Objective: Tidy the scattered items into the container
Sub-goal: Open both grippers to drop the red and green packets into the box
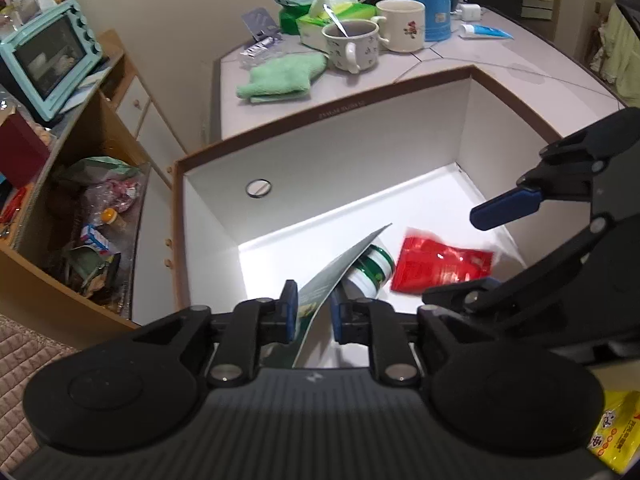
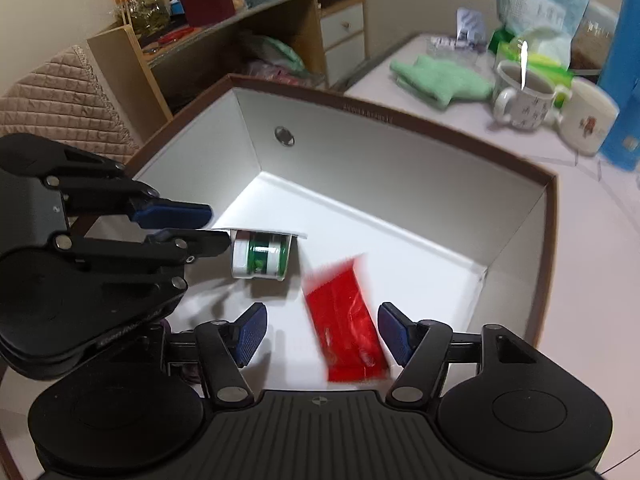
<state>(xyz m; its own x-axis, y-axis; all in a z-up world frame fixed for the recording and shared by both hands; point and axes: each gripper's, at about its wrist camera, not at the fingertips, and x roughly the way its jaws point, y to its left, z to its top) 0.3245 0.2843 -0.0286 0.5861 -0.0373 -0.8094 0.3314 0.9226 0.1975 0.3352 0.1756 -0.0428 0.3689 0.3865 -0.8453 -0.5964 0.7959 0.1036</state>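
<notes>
White tiles cover the table [image 1: 500,64] where a big box [image 1: 320,148] sits. Inside the box lie a green jar [image 2: 262,256] and a blurry red packet [image 2: 346,320]. Left gripper [image 1: 313,312] has its jaws a little apart around a card [image 1: 340,268]; I cannot tell if they squeeze it. Right gripper [image 2: 322,332] has its jaws wide open above the packet.

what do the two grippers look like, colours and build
Both match: the left gripper and right gripper are matte black, with jointed linkage arms pinned by silver rivets, two round black discs at the base, and a ribbed black body with a small crosshair mark. Their fingertips carry dark blue textured pads. No cables show.
</notes>
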